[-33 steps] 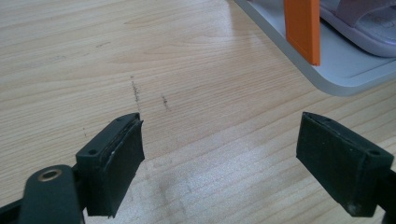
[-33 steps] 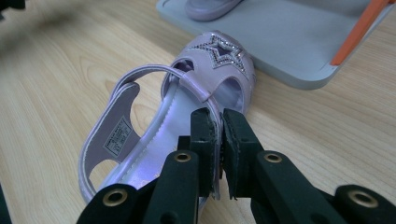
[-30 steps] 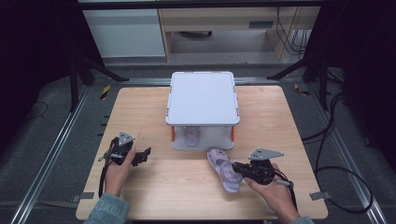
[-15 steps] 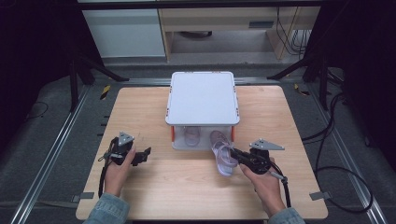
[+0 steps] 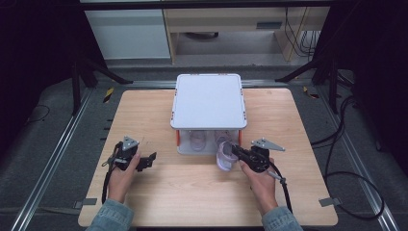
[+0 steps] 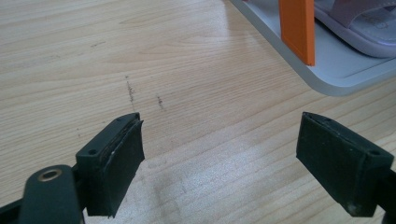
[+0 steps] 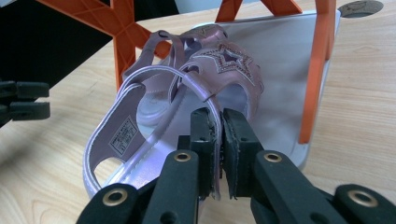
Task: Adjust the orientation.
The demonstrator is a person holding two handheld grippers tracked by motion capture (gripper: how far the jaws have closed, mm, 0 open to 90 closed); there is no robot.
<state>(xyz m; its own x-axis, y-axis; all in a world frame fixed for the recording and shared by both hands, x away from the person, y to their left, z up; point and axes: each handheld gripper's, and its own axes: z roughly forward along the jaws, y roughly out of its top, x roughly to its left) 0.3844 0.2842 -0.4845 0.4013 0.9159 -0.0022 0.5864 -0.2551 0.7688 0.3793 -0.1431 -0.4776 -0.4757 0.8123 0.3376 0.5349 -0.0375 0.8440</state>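
at the near right of the worktop, just in front of the white rack, the right claw is closed tight on a thin strap of a lilac sandal. in the high view the same claw holds the sandal at the rack's near right corner, its toe pointing in under the lid. the sandal's upper carries a sparkly star, and a small white label sits on the insole near the heel; its print is too small to read. no brand name can be made out anywhere.

the rack has a flat white top, a pale grey base tray and orange uprights. one orange upright stands just right of the sandal, and an orange cross brace stands to its left, so the sandal lies between them at the rack's open near side. a second lilac sandal already rests on the tray, to the left of the held one; the left gripper view shows its edge behind an orange post.

at the near left, well apart from the rack, the left claw hangs over bare wood with its jaws spread wide and nothing between them; in the high view it points right. a few dark scuff marks line the wood beyond it. black cables trail from both grippers toward the near edge, and dark floor with metal rails flanks the worktop.
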